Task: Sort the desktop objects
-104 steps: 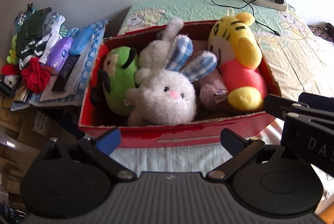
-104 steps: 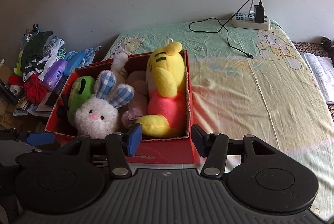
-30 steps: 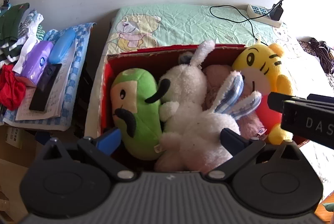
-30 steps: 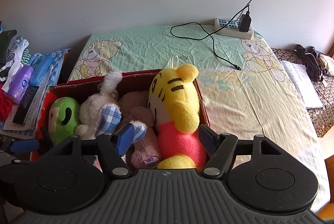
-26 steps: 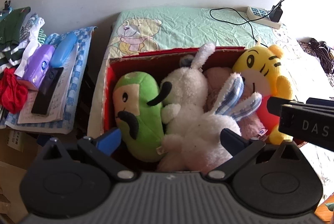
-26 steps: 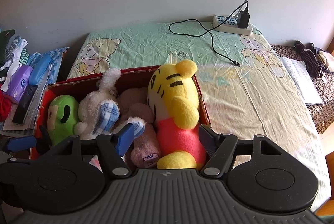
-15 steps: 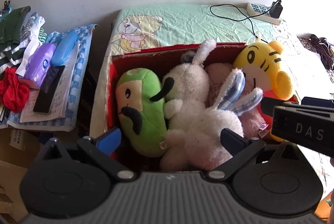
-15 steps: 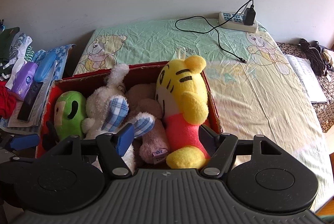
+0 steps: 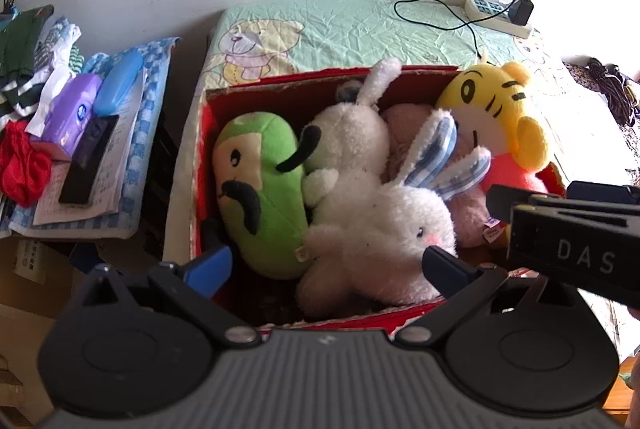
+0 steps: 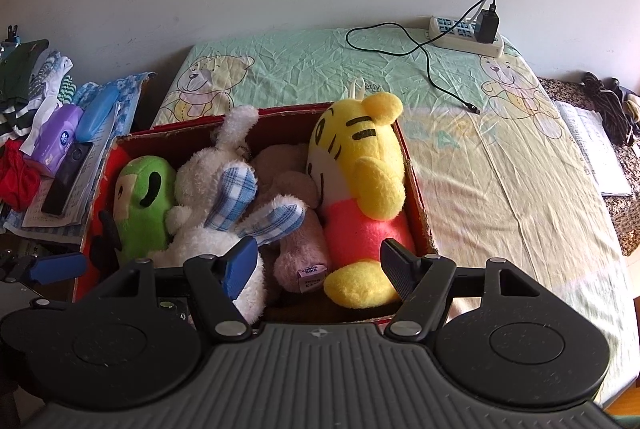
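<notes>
Both grippers are showing black ribbed bodies, silver screws, one blue finger pad [image 10: 240,265]; white "DAS" lettering [image 9: 584,260].

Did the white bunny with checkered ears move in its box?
Yes. The white bunny has tipped over toward the red box front wall, against the green toy.

One red box [image 10: 416,189], five plush toys, one power strip [image 10: 464,37], two tools

A red cardboard box [image 10: 416,189] sits at the bed's left edge, packed with a yellow tiger plush [image 10: 360,181], white rabbit plush [image 10: 208,189] and green plush [image 10: 140,201]. The right gripper [image 10: 320,265] hovers over the box's near edge, jaws spread.
</notes>
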The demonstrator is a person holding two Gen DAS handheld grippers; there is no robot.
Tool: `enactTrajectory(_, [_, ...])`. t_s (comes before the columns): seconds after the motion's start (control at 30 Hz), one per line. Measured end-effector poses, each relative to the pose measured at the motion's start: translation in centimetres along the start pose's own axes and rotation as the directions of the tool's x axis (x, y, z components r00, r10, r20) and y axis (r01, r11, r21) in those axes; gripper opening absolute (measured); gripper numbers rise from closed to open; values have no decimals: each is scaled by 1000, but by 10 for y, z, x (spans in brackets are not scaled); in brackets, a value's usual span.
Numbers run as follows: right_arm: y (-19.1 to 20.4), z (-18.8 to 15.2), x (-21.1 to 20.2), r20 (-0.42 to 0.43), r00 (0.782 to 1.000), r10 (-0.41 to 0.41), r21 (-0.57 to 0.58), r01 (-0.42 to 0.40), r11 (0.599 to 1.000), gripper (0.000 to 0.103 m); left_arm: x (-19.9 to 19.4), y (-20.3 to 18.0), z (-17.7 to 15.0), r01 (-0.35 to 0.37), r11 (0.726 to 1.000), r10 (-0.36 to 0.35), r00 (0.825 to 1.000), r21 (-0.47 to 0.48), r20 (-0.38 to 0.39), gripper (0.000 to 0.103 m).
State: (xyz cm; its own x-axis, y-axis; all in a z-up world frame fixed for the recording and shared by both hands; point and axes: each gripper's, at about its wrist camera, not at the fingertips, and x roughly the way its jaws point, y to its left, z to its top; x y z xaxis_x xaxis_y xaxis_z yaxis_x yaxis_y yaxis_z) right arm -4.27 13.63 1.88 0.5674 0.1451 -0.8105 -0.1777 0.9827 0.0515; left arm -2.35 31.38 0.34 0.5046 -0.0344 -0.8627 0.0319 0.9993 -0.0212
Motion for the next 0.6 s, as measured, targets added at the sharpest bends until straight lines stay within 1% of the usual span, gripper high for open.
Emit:
enactTrajectory(0.17, [-4, -3, -4, 13, 1000, -6, 13, 6, 1000, 71, -3, -4, 2, 46, 998, -47, 999, 39, 25, 102])
enactTrajectory(0.3, [-10, -5, -9, 24, 1000, -18, 38, 17, 999, 71, -4, -10, 5, 124, 986, -128, 991, 110, 31, 102])
enactTrajectory(0.33, [-12, -6, -10, 26, 999, -19, 46, 18, 999, 71, -4, -12, 6, 131, 982, -137, 990, 133, 34, 102])
enactTrajectory(0.43, [-16, -7, -14, 33, 999, -31, 68, 29, 997, 71, -6, -20, 8, 111, 972, -125, 991, 205, 54, 102])
enactTrajectory(0.6, [-20, -10, -14, 33, 999, -42, 96, 38, 995, 71, -1, -24, 10, 128, 965, -139, 990, 230, 33, 102])
